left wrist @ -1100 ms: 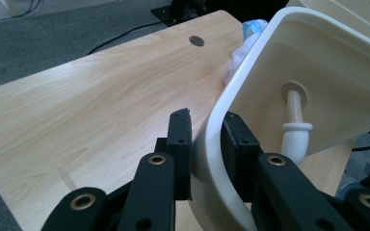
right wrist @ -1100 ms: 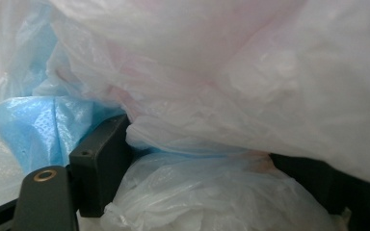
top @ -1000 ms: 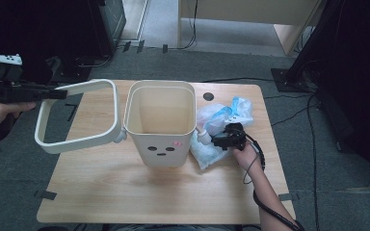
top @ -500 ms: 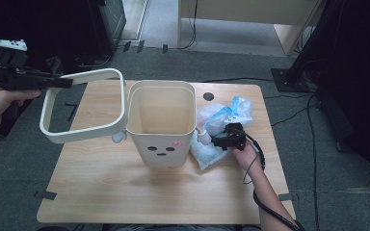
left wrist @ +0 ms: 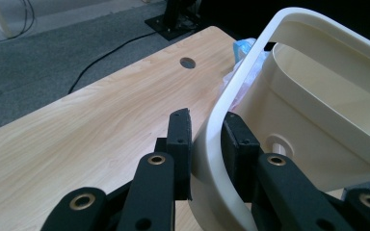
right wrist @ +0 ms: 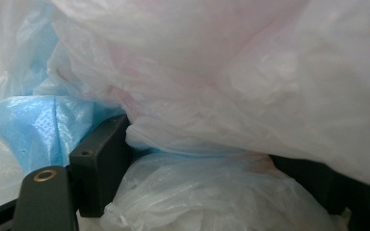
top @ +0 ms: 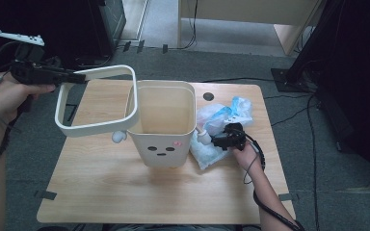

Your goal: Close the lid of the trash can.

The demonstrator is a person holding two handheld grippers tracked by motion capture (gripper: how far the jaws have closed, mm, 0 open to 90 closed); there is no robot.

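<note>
Left gripper (top: pixel 79 77) clamped on ring frame (top: pixel 96 126), held tilted at the bin's (top: pixel 164 130) 9 o'clock, overlapping its rim. Right gripper (top: pixel 217 140) grips plastic bags (top: pixel 221 115) at bin's 3 o'clock.

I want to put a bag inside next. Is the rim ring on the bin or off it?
Off. The left gripper holds the ring lifted and tilted beside the bin, whose top stands open and looks empty.
</note>
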